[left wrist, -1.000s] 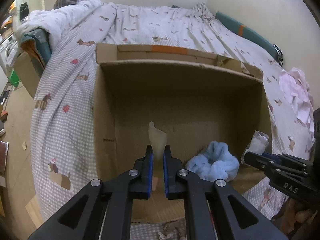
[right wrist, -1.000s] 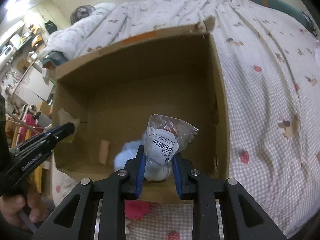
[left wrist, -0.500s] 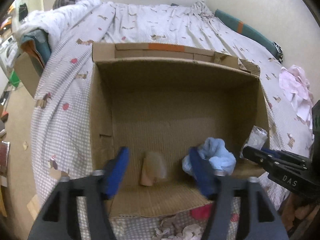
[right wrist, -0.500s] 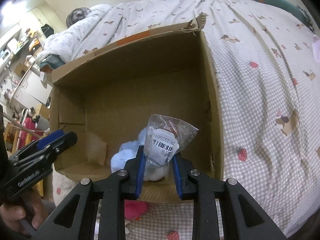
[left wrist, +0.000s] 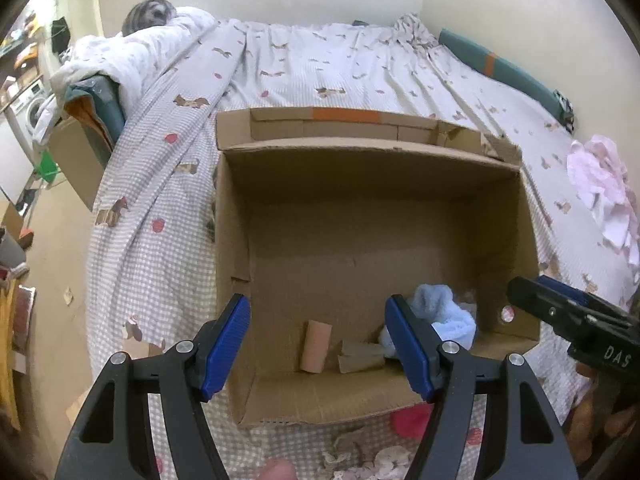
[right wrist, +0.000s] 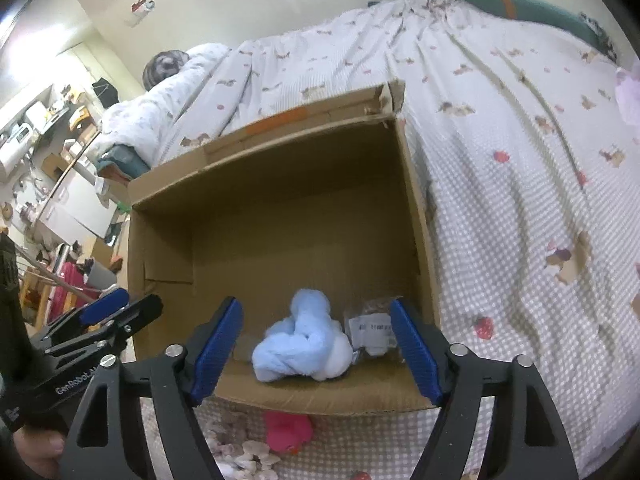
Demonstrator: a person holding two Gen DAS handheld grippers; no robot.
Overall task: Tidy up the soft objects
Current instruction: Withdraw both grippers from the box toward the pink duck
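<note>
An open cardboard box (left wrist: pixel 376 168) lies on the bed. On its floor are a light-blue fluffy cloth (left wrist: pixel 444 312) (right wrist: pixel 304 340), a beige roll (left wrist: pixel 316 344) and a flat beige piece (left wrist: pixel 360 356). A clear plastic packet (right wrist: pixel 372 330) with a white label rests to the right of the cloth. My left gripper (left wrist: pixel 317 306) hangs open over the box's near edge, above the beige pieces, holding nothing. My right gripper (right wrist: pixel 316 308) hovers over the cloth and packet; its jaws are opening and touch neither. Each gripper shows at the edge of the other's view.
The box sits on a checked quilt (left wrist: pixel 160 264). A pink-red soft item (right wrist: pixel 288 428) and white crumpled bits (left wrist: pixel 380 460) lie just in front of the box. A pink cloth (left wrist: pixel 600 196) lies at the right, a teal bolster (left wrist: pixel 500 68) along the wall. Floor clutter stands at the left.
The left gripper opened and dropped the beige piece onto the box floor. The right gripper then opened and the packet fell beside the blue cloth. Both grippers rose slightly.
</note>
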